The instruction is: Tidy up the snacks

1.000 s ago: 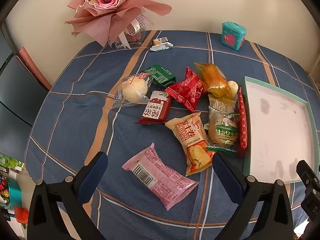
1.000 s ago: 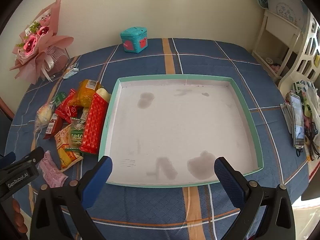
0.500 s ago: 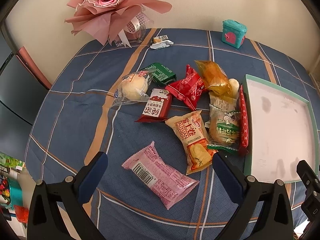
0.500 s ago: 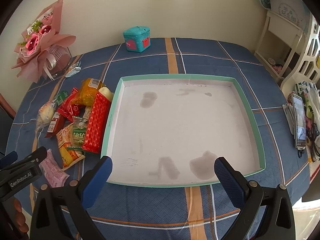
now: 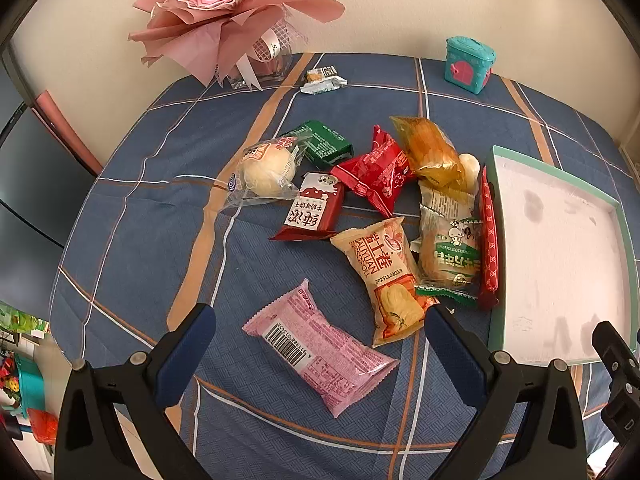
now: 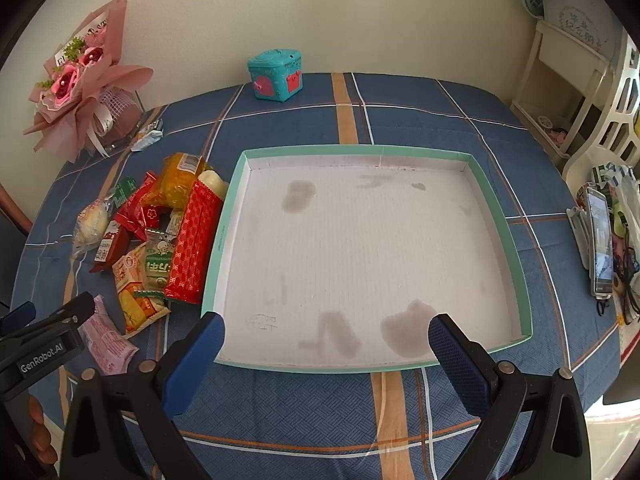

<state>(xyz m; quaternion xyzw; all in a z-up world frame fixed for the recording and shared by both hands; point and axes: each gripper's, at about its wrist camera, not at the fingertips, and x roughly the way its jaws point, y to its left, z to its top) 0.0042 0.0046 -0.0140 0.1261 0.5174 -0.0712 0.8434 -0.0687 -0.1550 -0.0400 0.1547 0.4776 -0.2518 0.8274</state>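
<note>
In the left wrist view, my left gripper (image 5: pixel 320 344) hangs above the table with its fingers wide apart and nothing between them; the pink packet with a barcode (image 5: pixel 320 354) lies just under the gap, near the front edge of the table (image 5: pixel 152 232). I judge the task is only at its first step, because all snacks lie loose on the blue checked cloth, in a heap along the left wall of the teal tray (image 5: pixel 624 216). The next move, I think, calls for lowering onto the pink packet and closing across its narrow side. The yellow packet (image 5: pixel 386 276) reads "HAIYUAN" and "20251103G13"; the other packets carry Chinese print that I cannot read surely. In the right wrist view, my right gripper (image 6: pixel 326 346) is also open and holds nothing, over the front wall of the tray (image 6: pixel 500 216), whose white floor shows only stains. The long red packet (image 6: pixel 192 240) touches the tray's left wall. The left tool at the left edge reads "GenRobot.AI".
</note>
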